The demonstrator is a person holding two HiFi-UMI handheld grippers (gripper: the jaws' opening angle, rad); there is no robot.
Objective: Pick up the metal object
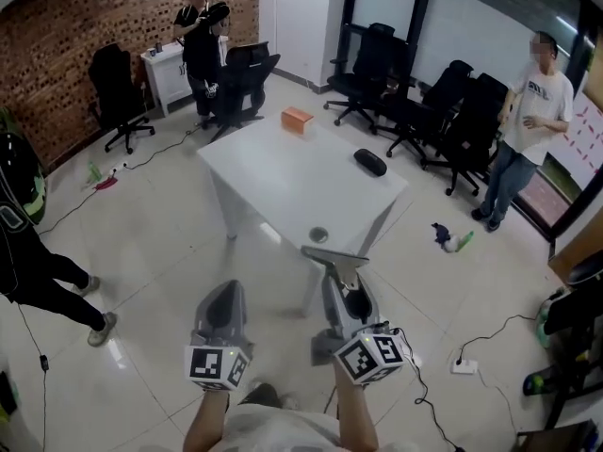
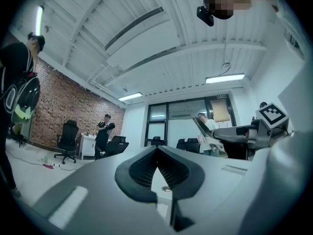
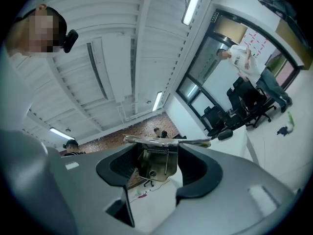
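Right gripper view: jaws clamp the metal object, perhaps a clip.

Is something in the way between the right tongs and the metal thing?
Nothing visible is in the way. The right tongs are pinching the metal object directly, with their pads pressed against its sides.

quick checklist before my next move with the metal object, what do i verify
1. Metal object clamped between the jaws of the right hand-held gripper: ok
2. Metal object lifted off the white table: ok
3. Grip firm enough for carrying: cannot tell
4. Left hand-held gripper empty, jaws together: ok
5. Orange box and black object far from both grippers: ok
6. Small round piece on the table clear of the held object: cannot tell
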